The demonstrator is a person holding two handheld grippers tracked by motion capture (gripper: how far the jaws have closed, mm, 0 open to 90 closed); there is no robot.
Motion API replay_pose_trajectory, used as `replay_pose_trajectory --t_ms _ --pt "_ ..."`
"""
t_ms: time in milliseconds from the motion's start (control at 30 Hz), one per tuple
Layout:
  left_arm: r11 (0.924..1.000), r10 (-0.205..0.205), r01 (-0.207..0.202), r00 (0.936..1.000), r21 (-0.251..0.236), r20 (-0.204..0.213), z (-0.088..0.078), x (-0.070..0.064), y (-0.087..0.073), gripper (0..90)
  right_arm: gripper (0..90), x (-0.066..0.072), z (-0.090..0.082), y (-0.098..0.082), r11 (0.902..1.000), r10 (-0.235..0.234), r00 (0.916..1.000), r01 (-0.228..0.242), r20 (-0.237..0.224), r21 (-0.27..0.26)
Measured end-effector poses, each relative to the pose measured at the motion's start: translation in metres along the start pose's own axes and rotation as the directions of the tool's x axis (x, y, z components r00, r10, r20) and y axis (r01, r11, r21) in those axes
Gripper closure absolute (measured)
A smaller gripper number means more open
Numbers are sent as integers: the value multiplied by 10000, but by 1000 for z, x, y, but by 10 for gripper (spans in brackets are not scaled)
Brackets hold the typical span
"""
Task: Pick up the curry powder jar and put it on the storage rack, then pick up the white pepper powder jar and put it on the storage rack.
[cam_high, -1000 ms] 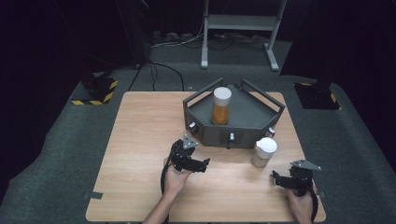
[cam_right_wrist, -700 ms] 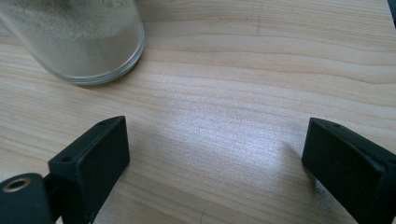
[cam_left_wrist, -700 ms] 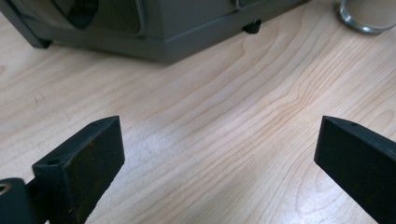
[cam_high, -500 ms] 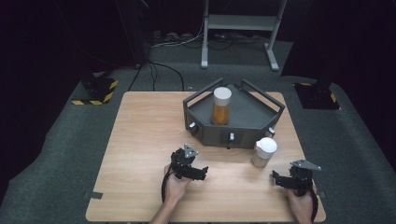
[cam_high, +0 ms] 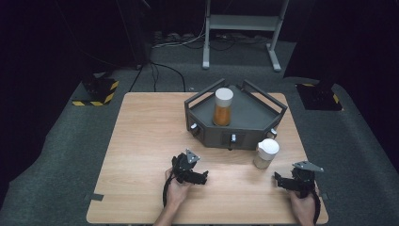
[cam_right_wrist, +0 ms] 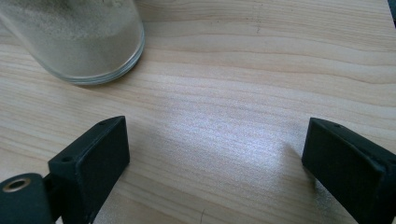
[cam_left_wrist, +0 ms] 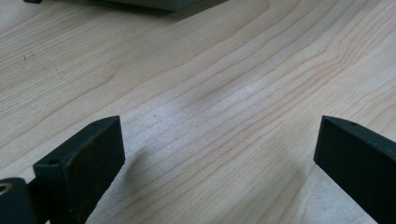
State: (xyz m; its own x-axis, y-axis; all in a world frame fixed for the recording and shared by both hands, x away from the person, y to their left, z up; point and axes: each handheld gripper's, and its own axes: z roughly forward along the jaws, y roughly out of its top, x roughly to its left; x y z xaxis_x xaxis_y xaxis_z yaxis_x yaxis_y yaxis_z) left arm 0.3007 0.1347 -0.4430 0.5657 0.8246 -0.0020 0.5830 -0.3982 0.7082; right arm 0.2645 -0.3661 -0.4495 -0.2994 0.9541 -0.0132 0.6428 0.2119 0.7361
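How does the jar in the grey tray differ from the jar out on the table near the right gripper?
The jar in the tray holds orange contents; the jar on the table holds pale, sandy powder. The first stands inside the grey tray, the second on bare wood in front of it, nearer the right gripper. Both stand upright with white lids.

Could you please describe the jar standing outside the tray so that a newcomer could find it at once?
On the wooden table, find the dark grey tray at the far side. The jar stands on the wood just off its near right corner. It holds pale powder, whereas the orange jar stands inside the tray.
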Motion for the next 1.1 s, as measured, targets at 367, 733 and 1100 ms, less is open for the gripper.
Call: replay_pose_trajectory --t_ms 367,733,1100 --pt "9999 46 -47 10000 -130 -74 4 1 -7 6 69 0 0 0 10000 0 10000 0 -1 1" --pt "9999 -45 42 9998 -160 -193 3 -2 -8 7 69 0 0 0 10000 1 10000 -1 -1 1" --pt "9999 -49 46 9998 -164 -199 3 -2 -8 7 69 0 0 0 10000 -1 10000 1 -1 4"
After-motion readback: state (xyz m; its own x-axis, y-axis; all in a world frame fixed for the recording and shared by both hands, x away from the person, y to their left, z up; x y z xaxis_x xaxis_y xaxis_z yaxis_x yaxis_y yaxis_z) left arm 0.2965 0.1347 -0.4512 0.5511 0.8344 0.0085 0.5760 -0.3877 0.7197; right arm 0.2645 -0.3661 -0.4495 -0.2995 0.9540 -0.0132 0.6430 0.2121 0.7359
